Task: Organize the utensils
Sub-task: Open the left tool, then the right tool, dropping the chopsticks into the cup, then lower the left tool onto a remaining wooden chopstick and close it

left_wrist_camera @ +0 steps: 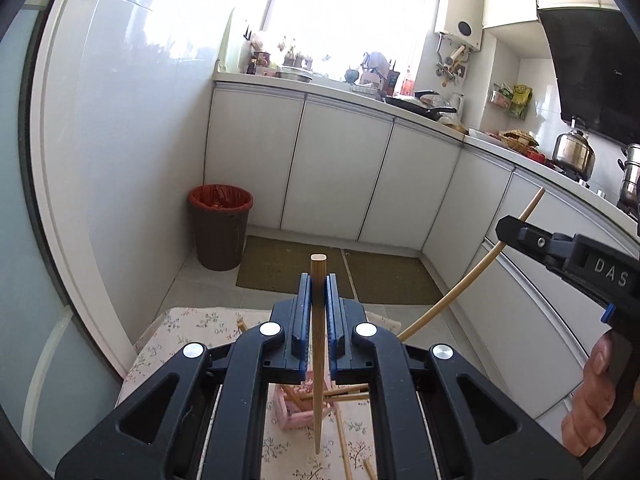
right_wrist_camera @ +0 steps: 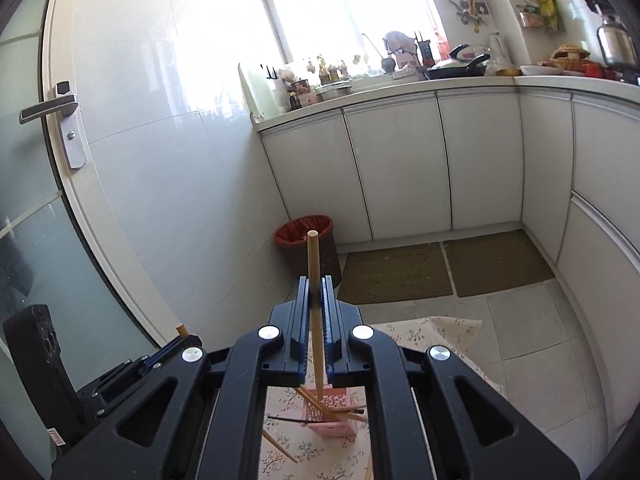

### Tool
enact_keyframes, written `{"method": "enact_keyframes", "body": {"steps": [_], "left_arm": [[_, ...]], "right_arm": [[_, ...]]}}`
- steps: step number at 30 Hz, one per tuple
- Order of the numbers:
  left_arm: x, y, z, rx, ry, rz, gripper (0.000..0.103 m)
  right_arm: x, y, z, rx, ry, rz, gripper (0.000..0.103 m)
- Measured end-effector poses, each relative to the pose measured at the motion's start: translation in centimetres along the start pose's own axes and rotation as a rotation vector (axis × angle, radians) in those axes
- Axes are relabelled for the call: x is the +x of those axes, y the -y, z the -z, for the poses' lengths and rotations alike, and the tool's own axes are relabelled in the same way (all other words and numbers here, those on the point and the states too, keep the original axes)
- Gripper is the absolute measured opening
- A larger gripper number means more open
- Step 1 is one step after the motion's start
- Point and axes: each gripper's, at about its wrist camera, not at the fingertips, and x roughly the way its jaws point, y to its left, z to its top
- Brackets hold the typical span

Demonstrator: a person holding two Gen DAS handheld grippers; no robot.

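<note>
Both grippers are up off the table, each with its jaws clamped on one wooden chopstick. The left gripper (left_wrist_camera: 319,292) pinches its chopstick (left_wrist_camera: 318,360) near the thick end, so a short stub stands above the jaws and the long tapered part hangs below them, its tip over the flowered tablecloth (left_wrist_camera: 180,328). The right gripper (right_wrist_camera: 316,296) holds its chopstick (right_wrist_camera: 316,340) the same way – thick end above the jaws, shaft running down between them toward the pink basket (right_wrist_camera: 336,416). That near-upright hold looks deliberate: a stick hanging point-down can be dropped straight into the basket's open top, which lies below and just beyond each pair of jaws.

In the left wrist view the right gripper (left_wrist_camera: 505,229) shows at the right edge with a hand (left_wrist_camera: 592,392) wrapped around its handle, and its chopstick curves out on both sides of the jaws – the curve is the lens.

Counted: two grippers, two chopsticks held, one pink basket (left_wrist_camera: 292,408). Under the right jaws about three sticks lie in or across the basket, one of them dark and thin. Loose on the cloth below the jaws, two pale sticks show in each view; whether they are the same two I cannot tell. Organizing seems well short of done.
</note>
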Motion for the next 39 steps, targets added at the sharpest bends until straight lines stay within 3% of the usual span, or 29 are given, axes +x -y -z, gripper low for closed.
{"method": "enact_keyframes", "body": {"steps": [9,15,19,22,32,39], "left_arm": [[3.9,0.0,0.0,0.004,0.063,-0.036,0.006],[6.1,-1.2,1.9,-0.002,0.052,-0.055,0.006],[7.0,-1.4,3.7,0.005,0.021,-0.007,0.007],[6.3,-1.9,4.3,-0.022,0.038,-0.007,0.021],[2.6,-5.1,2.2,-0.121,0.116,-0.04,0.029],[2.0,-5.4,1.9,-0.087,0.121,-0.121,0.031]], "right_arm": [[6.3,1.2,1.7,-0.002,-0.048,-0.018,0.006],[9.1,1.9,3.4,0.001,-0.088,-0.028,0.006],[10.0,2.1,4.7,-0.001,-0.11,-0.034,0.006],[10.4,2.0,5.4,-0.007,-0.121,-0.029,0.006],[10.9,1.2,6.8,-0.03,-0.14,-0.019,0.006],[12.0,0.4,8.4,-0.059,-0.124,-0.004,0.011]]}}
